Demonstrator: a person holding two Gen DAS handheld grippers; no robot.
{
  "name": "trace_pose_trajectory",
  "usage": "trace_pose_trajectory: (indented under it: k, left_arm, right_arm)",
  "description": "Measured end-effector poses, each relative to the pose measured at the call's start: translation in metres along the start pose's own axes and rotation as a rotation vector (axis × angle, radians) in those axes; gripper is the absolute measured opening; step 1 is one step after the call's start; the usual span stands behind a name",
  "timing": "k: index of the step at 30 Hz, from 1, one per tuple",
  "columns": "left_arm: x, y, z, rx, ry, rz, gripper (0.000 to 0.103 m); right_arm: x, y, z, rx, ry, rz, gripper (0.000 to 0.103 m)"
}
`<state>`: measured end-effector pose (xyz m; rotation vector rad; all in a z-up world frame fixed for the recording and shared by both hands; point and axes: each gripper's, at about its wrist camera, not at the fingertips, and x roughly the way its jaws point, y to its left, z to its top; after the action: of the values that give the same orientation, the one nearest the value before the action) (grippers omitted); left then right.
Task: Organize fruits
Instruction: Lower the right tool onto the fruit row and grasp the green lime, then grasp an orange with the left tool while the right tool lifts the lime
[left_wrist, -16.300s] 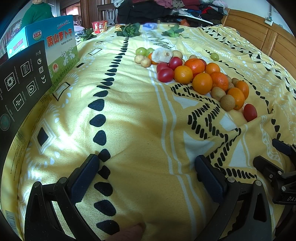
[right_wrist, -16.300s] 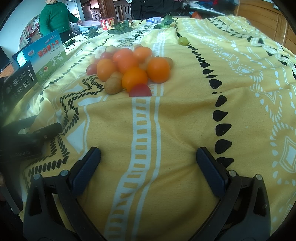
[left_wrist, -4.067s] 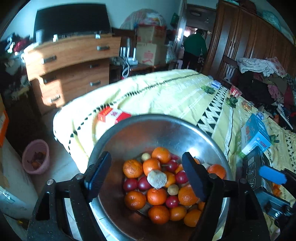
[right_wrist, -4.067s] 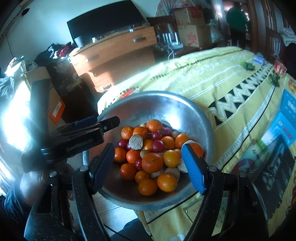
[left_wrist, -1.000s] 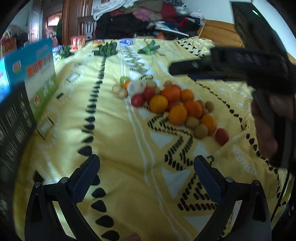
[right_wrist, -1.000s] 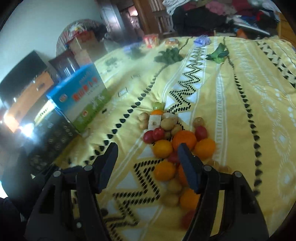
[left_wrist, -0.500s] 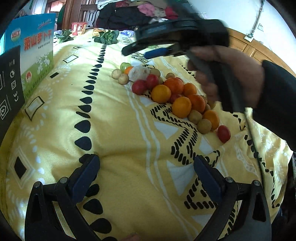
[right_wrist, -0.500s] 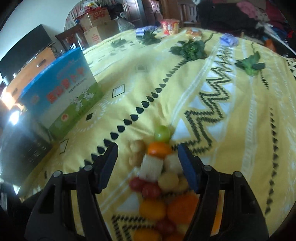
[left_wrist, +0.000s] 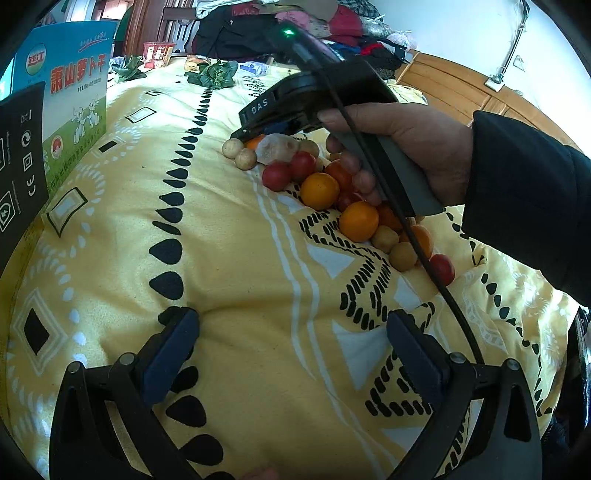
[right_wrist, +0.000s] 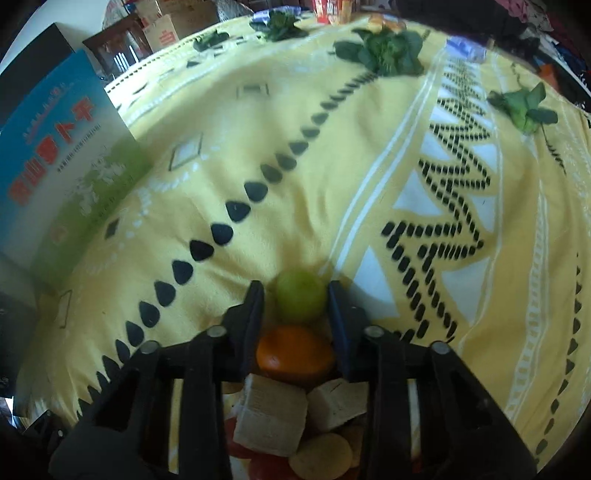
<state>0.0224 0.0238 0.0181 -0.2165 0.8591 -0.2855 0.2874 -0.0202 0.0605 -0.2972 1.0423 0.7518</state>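
A row of fruits lies on the yellow bedspread (left_wrist: 240, 280): oranges (left_wrist: 319, 191), red tomatoes (left_wrist: 276, 175), small brown fruits (left_wrist: 232, 147) and a pale cut piece (left_wrist: 276, 148). My right gripper (right_wrist: 297, 297) is at the far end of the row, its jaws closed around a green fruit (right_wrist: 301, 295) that rests on the cloth. An orange (right_wrist: 295, 354) and pale chunks (right_wrist: 271, 413) lie just behind it. In the left wrist view the right gripper's body (left_wrist: 317, 96) covers that end. My left gripper (left_wrist: 291, 339) is open and empty, well short of the row.
A blue and green carton (left_wrist: 74, 107) and a black box (left_wrist: 18, 166) stand at the left edge. Leafy greens (right_wrist: 384, 48) lie farther up the bed. A wooden headboard (left_wrist: 461, 92) and piled clothes are behind.
My right gripper has moved down to the far end of the fruit row and closed its jaws around the green fruit. The left gripper has hardly moved.
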Motion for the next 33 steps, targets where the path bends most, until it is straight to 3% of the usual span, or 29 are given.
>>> trace_pose_trajectory:
  k: [4, 6, 9, 11, 15, 19, 22, 26, 29, 31, 33]
  left_arm:
    - [0.003, 0.001, 0.002, -0.002, 0.003, 0.001, 0.102]
    - [0.003, 0.002, 0.002, -0.003, 0.002, 0.000, 0.102]
    - [0.003, 0.001, 0.002, 0.000, 0.003, 0.005, 0.102]
    - [0.003, 0.000, 0.002, 0.004, 0.004, 0.010, 0.102]
    - [0.003, 0.000, 0.002, 0.003, 0.007, 0.012, 0.102]
    - [0.002, 0.002, 0.007, -0.021, 0.020, 0.011, 0.102]
    - [0.000, -0.001, 0.017, -0.035, 0.005, 0.016, 0.099]
    - [0.005, -0.013, 0.039, -0.022, -0.002, -0.014, 0.076]
    - [0.020, -0.027, 0.056, 0.021, 0.003, -0.018, 0.069]
    - [0.038, -0.034, 0.064, 0.054, 0.046, -0.035, 0.067]
    - [0.058, -0.040, 0.069, 0.088, 0.108, -0.066, 0.057]
  right_arm:
    - [-0.021, 0.006, -0.006, -0.041, -0.083, -0.015, 0.029]
    - [-0.043, 0.020, -0.015, -0.112, -0.158, -0.068, 0.028]
    - [-0.097, 0.050, -0.036, -0.214, -0.318, -0.107, 0.028]
    - [-0.137, 0.066, -0.054, -0.232, -0.411, -0.077, 0.028]
    - [-0.201, 0.085, -0.087, -0.208, -0.524, -0.049, 0.028]
    - [-0.236, 0.085, -0.110, -0.132, -0.555, -0.093, 0.028]
    - [-0.257, 0.058, -0.137, 0.009, -0.557, -0.154, 0.028]
    - [-0.264, 0.021, -0.173, 0.184, -0.521, -0.175, 0.029]
    - [-0.265, 0.008, -0.197, 0.251, -0.497, -0.165, 0.029]
    - [-0.264, 0.004, -0.203, 0.268, -0.494, -0.155, 0.029]
    - [-0.264, 0.000, -0.208, 0.280, -0.496, -0.140, 0.029]
